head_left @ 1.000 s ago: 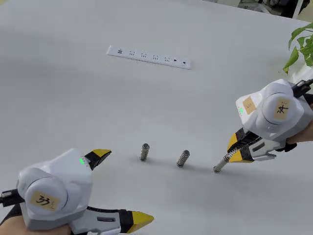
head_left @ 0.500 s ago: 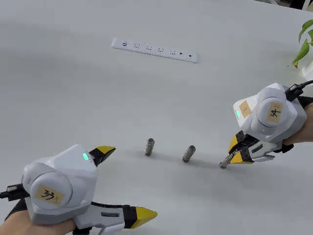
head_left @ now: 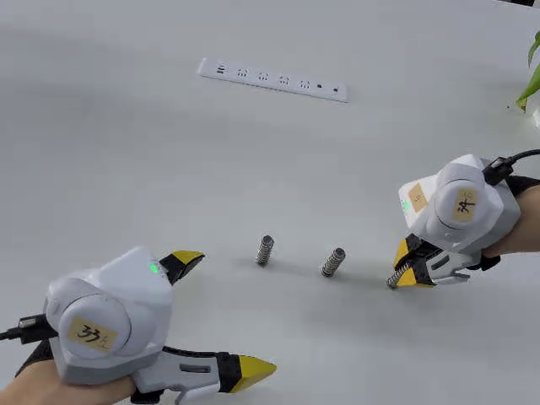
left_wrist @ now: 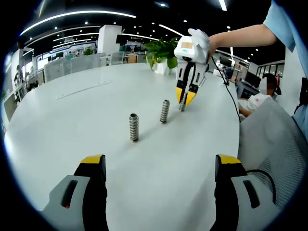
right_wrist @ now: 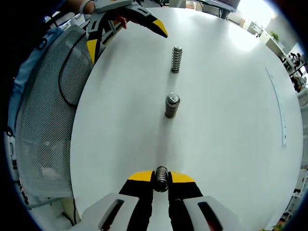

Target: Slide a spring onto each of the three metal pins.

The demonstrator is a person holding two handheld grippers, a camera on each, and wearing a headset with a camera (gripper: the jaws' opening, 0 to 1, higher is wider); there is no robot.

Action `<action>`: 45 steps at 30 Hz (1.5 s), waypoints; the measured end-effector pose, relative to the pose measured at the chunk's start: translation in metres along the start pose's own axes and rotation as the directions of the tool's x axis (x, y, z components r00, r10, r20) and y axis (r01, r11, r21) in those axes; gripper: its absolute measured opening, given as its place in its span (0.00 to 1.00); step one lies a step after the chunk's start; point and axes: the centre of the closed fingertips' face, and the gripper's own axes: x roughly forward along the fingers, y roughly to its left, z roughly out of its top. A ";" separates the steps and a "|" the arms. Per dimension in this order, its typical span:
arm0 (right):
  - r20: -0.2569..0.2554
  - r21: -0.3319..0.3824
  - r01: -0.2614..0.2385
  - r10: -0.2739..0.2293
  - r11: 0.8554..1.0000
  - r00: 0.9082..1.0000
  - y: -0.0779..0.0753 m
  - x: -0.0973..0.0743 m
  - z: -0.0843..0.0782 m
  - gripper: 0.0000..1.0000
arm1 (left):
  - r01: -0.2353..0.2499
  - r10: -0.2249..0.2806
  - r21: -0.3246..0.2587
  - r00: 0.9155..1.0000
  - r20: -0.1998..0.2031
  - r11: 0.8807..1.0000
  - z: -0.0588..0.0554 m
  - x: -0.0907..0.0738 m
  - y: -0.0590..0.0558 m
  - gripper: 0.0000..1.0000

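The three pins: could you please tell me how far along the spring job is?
Done: the first pin and second pin stand upright, each wearing a spring. In hand: the right gripper is shut on the third spring, low at the table; whether it is seated I cannot tell. Remaining: letting go. The left gripper is open and idle.

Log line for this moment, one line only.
right gripper: shut on third spring, tilted | left gripper: open, holding nothing | left pin, middle pin: springs on, upright

Opposed gripper views sharing the springs [left_wrist: 164, 111]
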 end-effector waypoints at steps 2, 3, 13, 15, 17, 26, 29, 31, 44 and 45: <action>0.001 0.000 0.000 0.000 1.000 1.000 0.000 0.001 0.000 0.08 | 0.001 -0.001 0.000 1.000 0.000 1.000 0.001 0.000 0.000 0.93; 0.004 -0.001 0.000 0.000 1.000 1.000 0.000 0.002 0.000 0.08 | 0.002 -0.002 0.000 1.000 -0.002 1.000 0.001 0.000 -0.001 0.93; 0.010 0.012 0.003 -0.003 1.000 1.000 0.000 0.005 -0.003 0.08 | 0.013 -0.013 0.011 1.000 -0.006 1.000 0.004 0.002 -0.005 0.93; 0.012 0.018 0.000 0.000 1.000 1.000 0.001 0.005 -0.003 0.08 | 0.010 -0.010 0.013 1.000 -0.003 1.000 0.005 0.002 -0.005 0.93; 0.014 0.024 -0.002 0.002 1.000 1.000 0.001 0.006 -0.004 0.10 | 0.011 -0.011 0.012 1.000 -0.003 1.000 0.005 0.002 -0.005 0.93; 0.052 0.080 -0.003 -0.001 0.997 0.999 0.004 0.006 -0.003 0.38 | 0.009 -0.009 0.015 1.000 -0.008 1.000 0.005 0.000 -0.007 0.93; 0.079 0.099 0.010 -0.017 0.995 0.997 0.005 0.006 -0.004 0.53 | 0.006 -0.006 0.016 1.000 -0.004 1.000 0.006 0.000 -0.006 0.93; 0.096 0.115 0.021 -0.032 0.993 0.995 0.005 0.005 -0.005 0.61 | 0.005 -0.005 0.016 1.000 0.002 1.000 0.009 0.000 -0.006 0.93; 0.222 0.236 0.048 -0.102 0.971 0.970 0.018 -0.005 -0.008 0.97 | -0.015 0.015 0.011 1.000 0.018 1.000 0.015 -0.004 -0.004 0.93; 0.226 0.243 0.051 -0.108 0.969 0.968 0.020 -0.006 -0.009 0.97 | -0.016 0.016 0.012 1.000 0.018 1.000 0.015 -0.005 -0.005 0.93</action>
